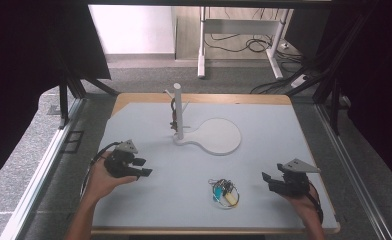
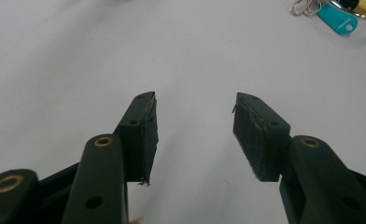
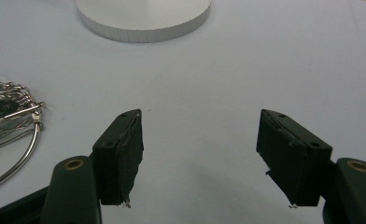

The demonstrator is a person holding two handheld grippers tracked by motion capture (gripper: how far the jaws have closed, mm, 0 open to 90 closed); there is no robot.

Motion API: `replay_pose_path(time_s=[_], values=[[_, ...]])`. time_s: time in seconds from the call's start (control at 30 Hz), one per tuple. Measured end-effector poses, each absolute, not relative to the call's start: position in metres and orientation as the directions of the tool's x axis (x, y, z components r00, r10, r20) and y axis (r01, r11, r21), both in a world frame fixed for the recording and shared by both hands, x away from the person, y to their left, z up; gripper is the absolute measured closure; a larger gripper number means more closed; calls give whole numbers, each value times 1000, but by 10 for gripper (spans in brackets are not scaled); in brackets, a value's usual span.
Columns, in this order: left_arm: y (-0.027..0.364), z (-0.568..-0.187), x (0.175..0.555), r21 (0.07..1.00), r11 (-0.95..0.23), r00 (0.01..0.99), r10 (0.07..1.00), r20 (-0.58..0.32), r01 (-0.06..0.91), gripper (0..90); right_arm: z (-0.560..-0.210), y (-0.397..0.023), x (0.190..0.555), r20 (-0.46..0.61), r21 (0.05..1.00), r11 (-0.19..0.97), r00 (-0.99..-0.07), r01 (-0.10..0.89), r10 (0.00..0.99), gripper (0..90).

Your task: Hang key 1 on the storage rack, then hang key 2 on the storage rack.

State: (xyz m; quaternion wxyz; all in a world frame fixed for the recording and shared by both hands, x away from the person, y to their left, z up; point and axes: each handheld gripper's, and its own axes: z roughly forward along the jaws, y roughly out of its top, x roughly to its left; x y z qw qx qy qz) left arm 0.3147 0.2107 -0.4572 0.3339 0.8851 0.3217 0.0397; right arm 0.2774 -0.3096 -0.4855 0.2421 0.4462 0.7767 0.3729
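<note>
A key bunch [image 1: 224, 192] lies on the table [image 1: 264, 125] between 2 grippers, before the stand [image 1: 178, 112].

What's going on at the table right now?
A person holds a black two-jaw gripper in each hand over the pale grey table. The left gripper and right gripper both stand open with nothing between their jaws. Between them lies a bunch of keys on a metal ring with teal and yellow tags, untouched. Farther back stands a white peg stand on a round base, with something small and dark hanging from it.
</note>
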Motion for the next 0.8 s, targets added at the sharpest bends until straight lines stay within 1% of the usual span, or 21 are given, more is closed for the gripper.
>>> replay_pose_path(time_s=[0.03,0.13,0.2,0.23,0.3,0.4,0.43,0.47,0.5,0.57,0.63,0.67,0.7,0.73,0.8], values=[[211,-460,312,616,-574,789,600,-131,539,500,-485,-310,277,-43,795,324,-485,513,874,326],[215,-467,306,613,-563,783,603,-154,554,494,-483,-305,277,-38,800,328,-503,503,864,336],[216,-470,303,609,-575,784,607,-130,546,491,-479,-302,277,-33,801,333,-520,497,854,352],[216,-471,302,614,-562,782,605,-151,554,490,-477,-300,277,-29,802,336,-530,494,847,363],[218,-473,301,626,-552,783,601,-159,550,486,-472,-293,277,-23,799,351,-559,488,829,382],[219,-480,300,626,-551,783,601,-161,551,479,-467,-280,280,-17,765,409,-620,497,785,406],[219,-480,300,626,-551,783,601,-161,551,478,-467,-280,280,-17,765,409,-620,497,785,406],[218,-481,300,620,-561,786,598,-155,549,478,-465,-277,281,-18,751,435,-643,497,766,415],[216,-481,301,598,-584,788,599,-139,549,454,-460,-268,282,-19,722,478,-677,500,736,423],[218,-479,300,621,-566,791,593,-151,543,458,-454,-260,283,-14,702,505,-698,503,715,441],[219,-479,298,623,-568,794,589,-150,538,464,-451,-256,283,-7,692,517,-711,504,703,454],[219,-479,296,623,-579,797,591,-124,527,465,-448,-247,283,8,668,539,-729,514,684,472],[219,-479,296,623,-579,797,591,-124,527,467,-448,-247,283,8,668,539,-729,514,684,472],[219,-480,292,639,-564,798,587,-136,523,469,-447,-239,283,14,638,571,-749,517,662,487],[218,-480,290,639,-568,802,583,-132,519,470,-447,-235,283,21,625,580,-754,522,656,494]])
